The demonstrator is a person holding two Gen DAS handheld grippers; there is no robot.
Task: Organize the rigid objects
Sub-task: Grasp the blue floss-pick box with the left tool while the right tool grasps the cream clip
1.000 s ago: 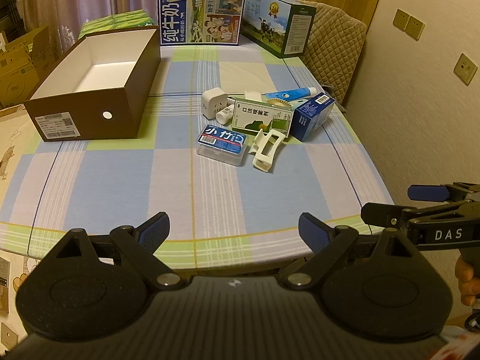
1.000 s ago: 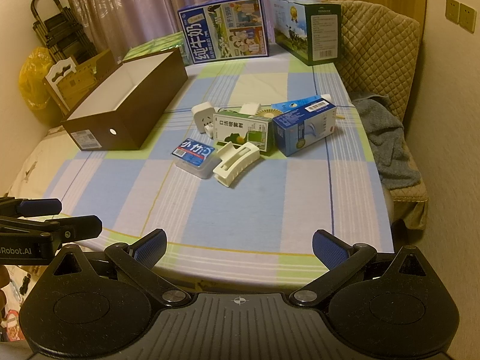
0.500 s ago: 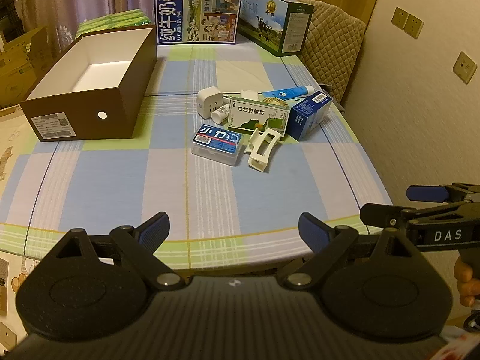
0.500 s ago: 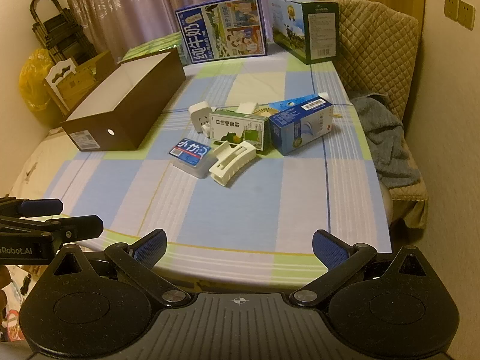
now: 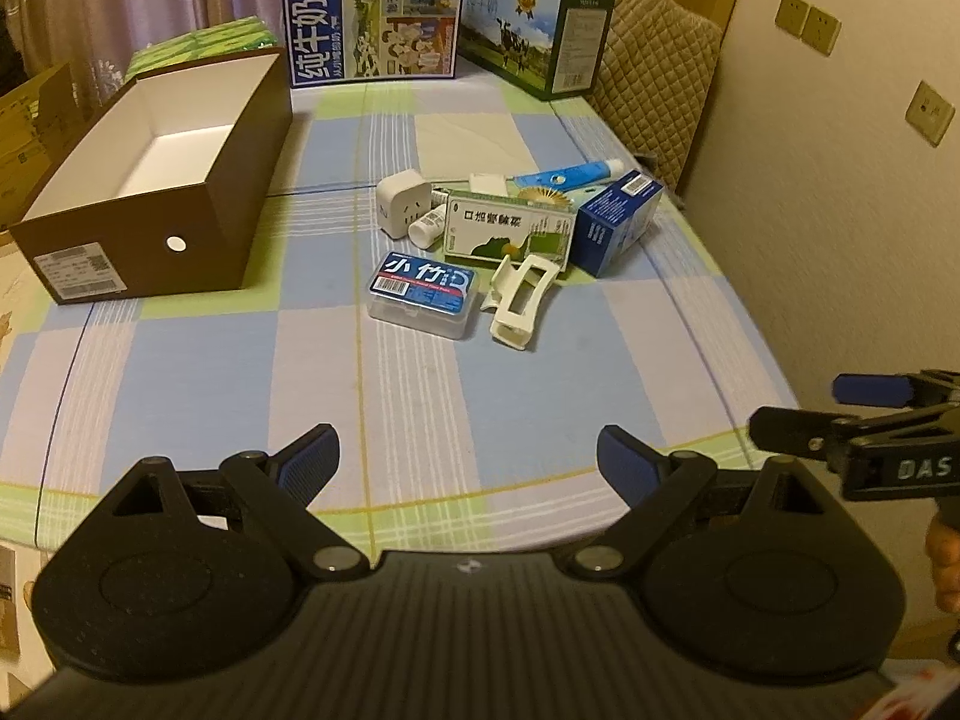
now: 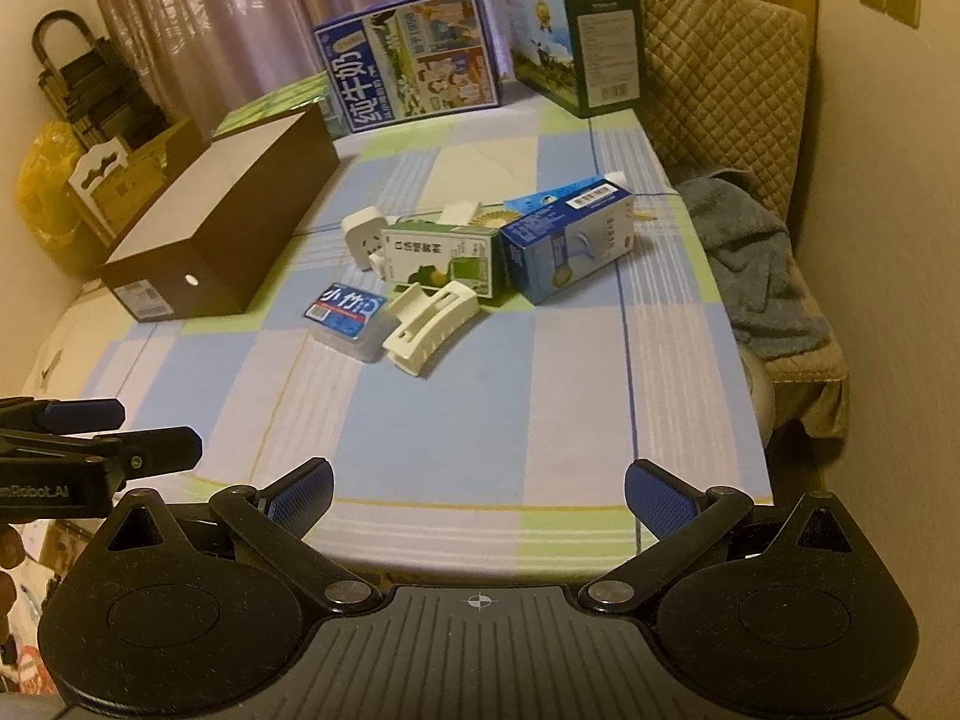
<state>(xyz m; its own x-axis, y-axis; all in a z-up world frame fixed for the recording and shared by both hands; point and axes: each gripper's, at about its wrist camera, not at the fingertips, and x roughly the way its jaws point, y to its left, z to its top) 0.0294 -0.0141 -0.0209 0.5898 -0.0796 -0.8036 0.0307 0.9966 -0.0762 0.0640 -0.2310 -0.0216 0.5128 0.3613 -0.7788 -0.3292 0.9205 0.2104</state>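
**Ana:** Grippers first: left gripper [image 5: 468, 456] and right gripper [image 6: 479, 489] both hang over the near edge of the table [image 5: 198, 384], jaws spread wide on each, nothing between the blue pads. Neither touches an object.

**Ben:** And the brown box [image 5: 150, 228]?

**Ana:** Open top, sitting at the left of the table, well apart from the pile. From the left wrist view its white inside looks bare, though I can't see the whole floor of it, so take that with some care.

**Ben:** So nothing sorted yet, by your reckoning?

**Ana:** That's my read. Every loose item lies in one cluster at mid-table. Nearest us, the clear case with the blue label [image 5: 425, 294] and the white hair claw [image 5: 519, 300], just beside each other. Behind them the green-and-white carton [image 5: 507, 231], with the blue carton [image 5: 615, 222] touching its right end. The white plug adapter [image 5: 403, 204] sits at the back left of the pile, a small white bottle [image 5: 427, 227] lying against it.

**Ben:** Anything further back?

**Ana:** A blue tube [image 5: 570, 173] and a small fan-like thing [image 5: 540, 195] behind the cartons, partly hidden. The two big milk cases [image 5: 372, 18] at the far end look like scenery, not part of the job.

**Ben:** What's left, then?

**Ana:** All of it, I judge. Reach in, take the claw or the clear case, which are nearest and least crowded, and carry it across to the box. The cartons touching each other may shift when one is pulled.
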